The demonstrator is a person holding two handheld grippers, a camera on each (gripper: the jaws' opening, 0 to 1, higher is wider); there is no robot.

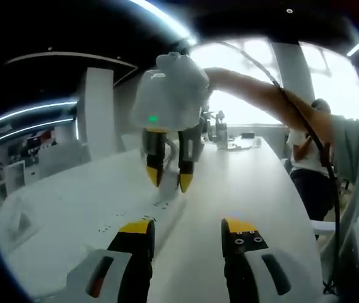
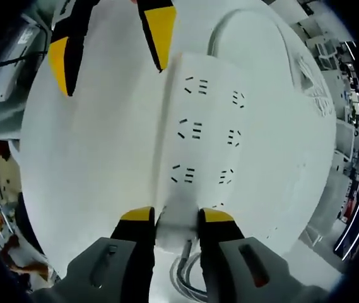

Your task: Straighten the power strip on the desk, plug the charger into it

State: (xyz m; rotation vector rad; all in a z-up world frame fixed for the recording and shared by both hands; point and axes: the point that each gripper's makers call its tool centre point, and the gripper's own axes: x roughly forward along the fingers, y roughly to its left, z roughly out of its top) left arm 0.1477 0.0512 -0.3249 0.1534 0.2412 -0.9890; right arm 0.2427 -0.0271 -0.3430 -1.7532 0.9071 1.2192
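White worktop (image 2: pixel 91 164): right gripper (image 2: pixel 178 216) fingers clamped the power strip (image 2: pixel 195 132) end; left gripper (image 1: pixel 188 230) fingers gaped empty. Straightening underway; charger next.

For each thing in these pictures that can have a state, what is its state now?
Power strip: flat on the white desk, sockets empty, one end gripped.
Right hand-held gripper: shut on the power strip's end.
Left hand-held gripper: open, holding nothing, at the strip's other end.
Cable: looped on the desk beside the gripped end.
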